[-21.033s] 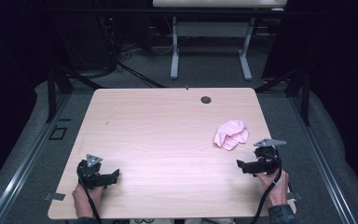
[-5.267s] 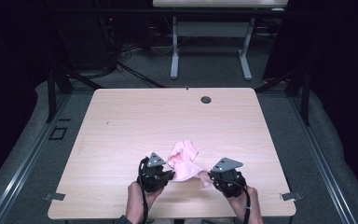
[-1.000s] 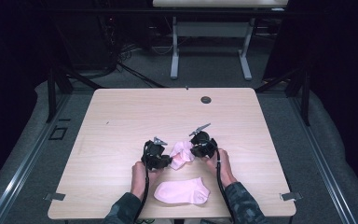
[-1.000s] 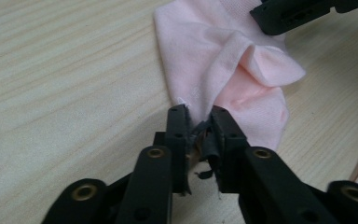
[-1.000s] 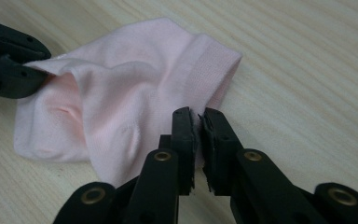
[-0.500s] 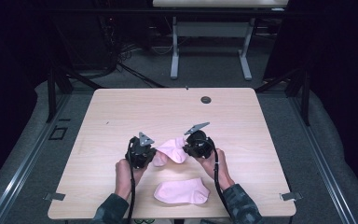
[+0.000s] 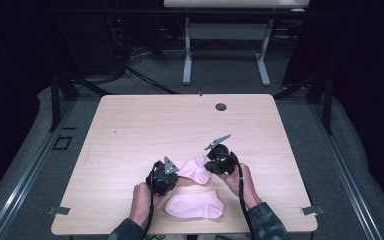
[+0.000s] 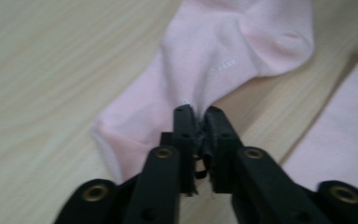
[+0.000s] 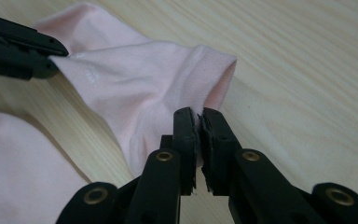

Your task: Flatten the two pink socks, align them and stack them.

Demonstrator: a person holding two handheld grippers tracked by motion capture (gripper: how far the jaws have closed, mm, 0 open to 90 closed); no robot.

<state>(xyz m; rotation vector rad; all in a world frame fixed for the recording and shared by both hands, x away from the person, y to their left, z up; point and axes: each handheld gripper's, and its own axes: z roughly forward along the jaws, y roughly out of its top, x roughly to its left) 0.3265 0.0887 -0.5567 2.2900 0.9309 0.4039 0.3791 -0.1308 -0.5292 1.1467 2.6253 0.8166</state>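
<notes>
Black claws (image 8: 198,140) with brass rivets, dark patterned sleeves (image 7: 267,220)

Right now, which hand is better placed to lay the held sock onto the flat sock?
Left, probably. Both tongs pinch the held sock, but the left tongs sit right beside the flat sock. The right tongs grip the sock's farther end, so the left end would likely land first.

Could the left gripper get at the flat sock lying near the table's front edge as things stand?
Probably not yet: the left gripper is shut on the held sock, its jaws just easing. The flat sock lies uncovered just beside it, once it lets go.
</notes>
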